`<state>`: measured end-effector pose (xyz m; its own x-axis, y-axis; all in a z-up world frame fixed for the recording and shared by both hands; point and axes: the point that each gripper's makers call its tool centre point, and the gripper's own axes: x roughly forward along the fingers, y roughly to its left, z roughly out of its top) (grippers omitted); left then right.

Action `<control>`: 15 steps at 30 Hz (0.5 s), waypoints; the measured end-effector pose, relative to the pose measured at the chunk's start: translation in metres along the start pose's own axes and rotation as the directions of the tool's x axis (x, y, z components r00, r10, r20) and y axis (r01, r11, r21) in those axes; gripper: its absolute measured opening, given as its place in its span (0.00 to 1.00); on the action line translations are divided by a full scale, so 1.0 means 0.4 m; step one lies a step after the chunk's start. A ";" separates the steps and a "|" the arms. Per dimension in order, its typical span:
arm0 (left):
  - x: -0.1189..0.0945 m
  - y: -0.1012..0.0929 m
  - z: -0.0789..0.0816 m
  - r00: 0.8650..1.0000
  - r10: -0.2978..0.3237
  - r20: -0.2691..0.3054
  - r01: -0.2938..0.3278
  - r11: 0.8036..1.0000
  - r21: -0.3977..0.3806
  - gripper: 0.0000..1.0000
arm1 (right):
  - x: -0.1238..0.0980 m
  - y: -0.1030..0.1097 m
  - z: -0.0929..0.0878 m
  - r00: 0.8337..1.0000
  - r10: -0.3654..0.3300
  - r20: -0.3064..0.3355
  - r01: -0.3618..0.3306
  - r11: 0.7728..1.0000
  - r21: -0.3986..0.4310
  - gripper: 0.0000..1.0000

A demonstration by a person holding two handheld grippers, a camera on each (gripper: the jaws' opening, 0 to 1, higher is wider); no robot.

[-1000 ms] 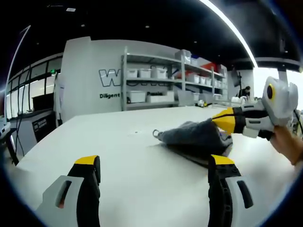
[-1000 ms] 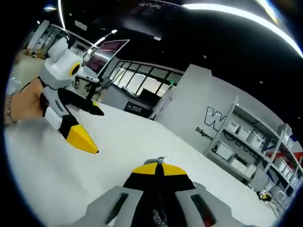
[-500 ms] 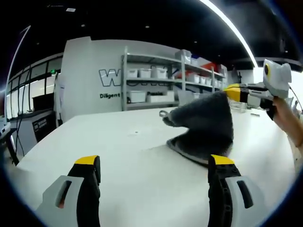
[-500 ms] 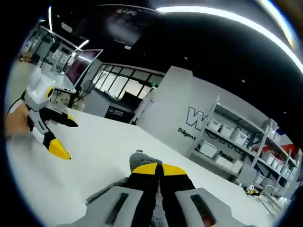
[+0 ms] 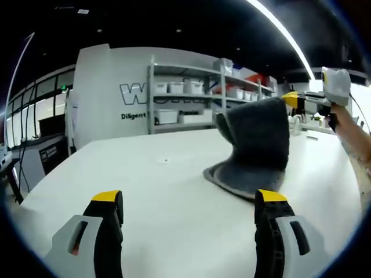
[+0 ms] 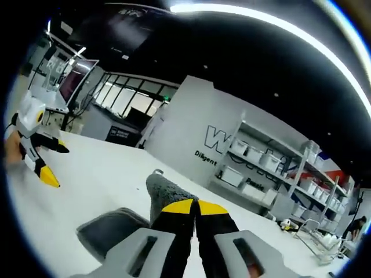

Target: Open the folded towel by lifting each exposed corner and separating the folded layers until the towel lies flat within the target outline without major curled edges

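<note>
In the left gripper view, your left gripper (image 5: pixel 188 217) is hovering wide open over the bench (image 5: pixel 156 174) while the towel (image 5: pixel 255 147) is rising ahead. In the right gripper view, your right gripper (image 6: pixel 194 209) is pinching a towel corner closed; peel slowly across, letting the layers separate.

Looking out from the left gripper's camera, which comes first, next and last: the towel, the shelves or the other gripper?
1. Towel, ahead right on the table.
2. Right gripper, upper right, pinching the towel's raised corner.
3. Shelves, far back by the wall.
</note>
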<state>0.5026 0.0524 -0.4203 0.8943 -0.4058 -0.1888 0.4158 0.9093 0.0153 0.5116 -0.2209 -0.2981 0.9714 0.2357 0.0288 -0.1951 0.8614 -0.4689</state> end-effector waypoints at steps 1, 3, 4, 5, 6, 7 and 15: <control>0.000 0.001 0.001 1.000 0.000 0.002 0.000 1.000 0.000 0.92 | -0.002 -0.005 -0.002 1.000 -0.004 0.002 0.004 1.000 0.001 0.00; 0.000 0.002 0.002 1.000 0.002 0.003 -0.002 1.000 0.001 0.92 | -0.004 -0.016 -0.009 1.000 -0.009 0.004 0.009 1.000 -0.007 0.00; 0.001 0.002 0.001 1.000 0.001 0.001 -0.001 1.000 0.000 0.92 | -0.005 -0.026 -0.016 1.000 -0.023 -0.007 0.022 1.000 -0.018 0.00; 0.001 0.002 0.001 1.000 0.001 0.001 -0.001 1.000 0.000 0.92 | -0.006 -0.032 -0.020 0.999 -0.031 -0.012 0.031 0.999 -0.024 0.00; 0.001 0.002 0.002 1.000 0.001 0.002 -0.001 1.000 -0.001 0.92 | -0.010 -0.046 -0.026 0.998 -0.054 -0.013 0.054 0.998 -0.030 0.00; 0.000 0.002 0.002 1.000 0.001 0.003 -0.001 1.000 -0.001 0.92 | -0.013 -0.055 -0.029 0.997 -0.071 -0.009 0.070 0.997 -0.028 0.00; -0.001 0.002 0.000 1.000 0.003 0.000 -0.003 1.000 0.004 0.92 | -0.017 -0.091 -0.089 0.993 -0.113 -0.043 0.113 0.994 -0.005 0.00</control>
<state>0.5025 0.0531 -0.4201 0.8954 -0.4034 -0.1884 0.4141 0.9100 0.0196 0.5170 -0.2697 -0.3127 0.9922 0.1172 0.0432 -0.0837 0.8804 -0.4667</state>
